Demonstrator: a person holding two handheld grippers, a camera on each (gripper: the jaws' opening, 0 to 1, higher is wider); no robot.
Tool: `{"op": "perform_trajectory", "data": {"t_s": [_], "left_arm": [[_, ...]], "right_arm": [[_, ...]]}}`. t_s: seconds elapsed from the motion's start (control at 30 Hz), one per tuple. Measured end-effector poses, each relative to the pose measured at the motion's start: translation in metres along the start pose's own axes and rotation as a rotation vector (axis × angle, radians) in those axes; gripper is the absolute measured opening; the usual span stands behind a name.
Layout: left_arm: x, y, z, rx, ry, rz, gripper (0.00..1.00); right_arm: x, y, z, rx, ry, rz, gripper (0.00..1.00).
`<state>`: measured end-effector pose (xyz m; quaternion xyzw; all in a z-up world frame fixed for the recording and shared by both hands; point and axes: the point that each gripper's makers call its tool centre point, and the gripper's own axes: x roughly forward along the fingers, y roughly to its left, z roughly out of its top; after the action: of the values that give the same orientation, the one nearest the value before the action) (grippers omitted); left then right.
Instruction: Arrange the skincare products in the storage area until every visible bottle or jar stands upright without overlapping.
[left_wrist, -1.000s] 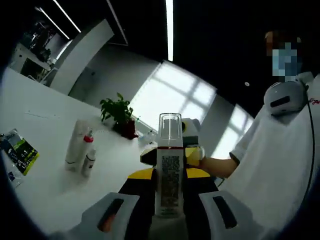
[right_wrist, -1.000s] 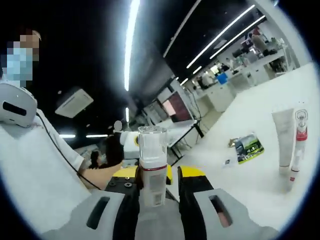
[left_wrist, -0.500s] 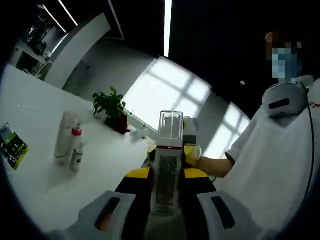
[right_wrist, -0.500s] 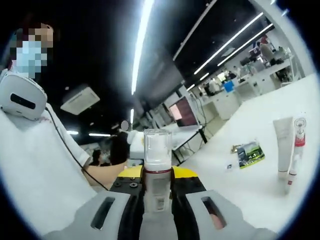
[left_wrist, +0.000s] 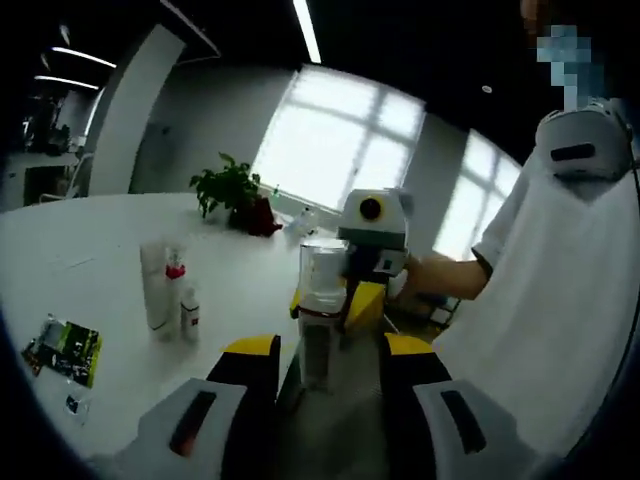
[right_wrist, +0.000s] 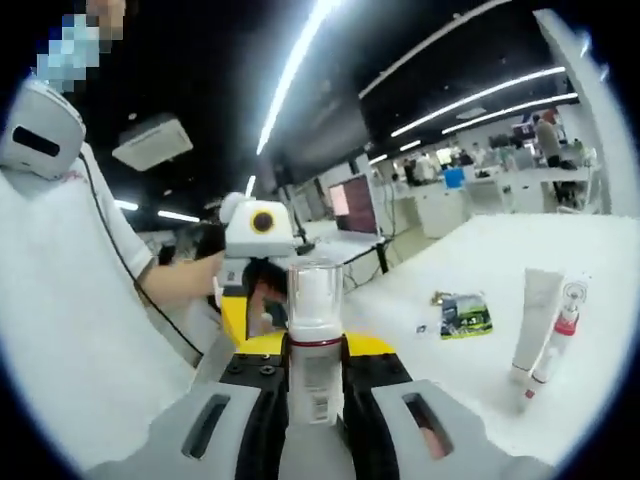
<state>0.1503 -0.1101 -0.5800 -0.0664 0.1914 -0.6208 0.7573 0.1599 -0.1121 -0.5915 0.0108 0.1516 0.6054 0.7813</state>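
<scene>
Right gripper view: right tongs (right_wrist: 314, 400) clamped on clear-capped white pump bottle with red collar (right_wrist: 315, 340), upright, above white bench (right_wrist: 480, 370). Left gripper view: left tongs (left_wrist: 328, 385) apart, straddling bottle (left_wrist: 318, 325). White tube (left_wrist: 154, 284), red-capped bottle (left_wrist: 177, 290) upright near bench's far edge.

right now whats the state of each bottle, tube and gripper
pump bottle: upright, clear cap on, clamped between the right gripper's jaws
right gripper: shut on the pump bottle
left gripper: jaws apart, the bottle between them with a gap on each side
white tube: standing upright on the table
small red-collared bottle: upright beside the tube
sachet: lying flat
</scene>
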Motion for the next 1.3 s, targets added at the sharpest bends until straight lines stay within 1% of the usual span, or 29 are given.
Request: {"op": "perform_trajectory", "data": {"t_s": [0.03, 0.13, 0.17, 0.27, 0.33, 0.43, 0.6, 0.73, 0.87, 0.97, 1.07, 1.1, 1.17, 1.3], "left_arm": [[-0.002, 0.000, 0.002, 0.019, 0.010, 0.004, 0.37], [-0.003, -0.002, 0.008, 0.061, 0.025, 0.014, 0.37], [-0.003, -0.002, 0.010, 0.092, 0.040, 0.026, 0.37], [0.000, -0.007, 0.010, 0.161, 0.098, 0.035, 0.37], [0.000, -0.005, 0.009, 0.215, 0.147, 0.055, 0.37], [0.002, -0.003, 0.009, 0.257, 0.182, 0.064, 0.36], [0.008, 0.001, -0.001, 0.334, 0.266, 0.086, 0.31], [0.013, 0.000, -0.003, 0.354, 0.288, 0.079, 0.25], [0.017, 0.003, -0.005, 0.352, 0.288, 0.080, 0.25], [0.021, 0.003, -0.006, 0.344, 0.297, 0.083, 0.24], [0.026, 0.001, -0.007, 0.368, 0.322, 0.079, 0.24], [0.027, 0.002, -0.009, 0.381, 0.342, 0.080, 0.24], [0.030, 0.005, -0.011, 0.391, 0.369, 0.079, 0.24], [0.039, 0.008, -0.009, 0.393, 0.398, 0.078, 0.24]], "right_arm": [[0.002, 0.001, -0.004, -0.031, 0.030, 0.005, 0.19], [0.006, 0.008, -0.006, -0.056, 0.039, 0.031, 0.19], [0.007, 0.009, -0.007, -0.071, 0.047, 0.032, 0.19], [0.010, 0.009, -0.014, -0.130, 0.086, 0.030, 0.19], [0.012, 0.011, -0.018, -0.159, 0.104, 0.041, 0.19], [0.013, 0.011, -0.023, -0.193, 0.126, 0.044, 0.19], [0.012, 0.010, -0.027, -0.206, 0.145, 0.047, 0.19], [0.010, 0.008, -0.031, -0.218, 0.162, 0.043, 0.19], [0.007, 0.004, -0.035, -0.203, 0.161, 0.036, 0.19], [0.005, 0.001, -0.037, -0.221, 0.174, 0.028, 0.19], [0.005, -0.002, -0.041, -0.234, 0.189, 0.025, 0.19], [0.005, -0.003, -0.042, -0.234, 0.191, 0.025, 0.20], [0.006, -0.005, -0.045, -0.210, 0.195, 0.019, 0.20], [0.005, -0.014, -0.048, -0.185, 0.198, -0.008, 0.20]]}}
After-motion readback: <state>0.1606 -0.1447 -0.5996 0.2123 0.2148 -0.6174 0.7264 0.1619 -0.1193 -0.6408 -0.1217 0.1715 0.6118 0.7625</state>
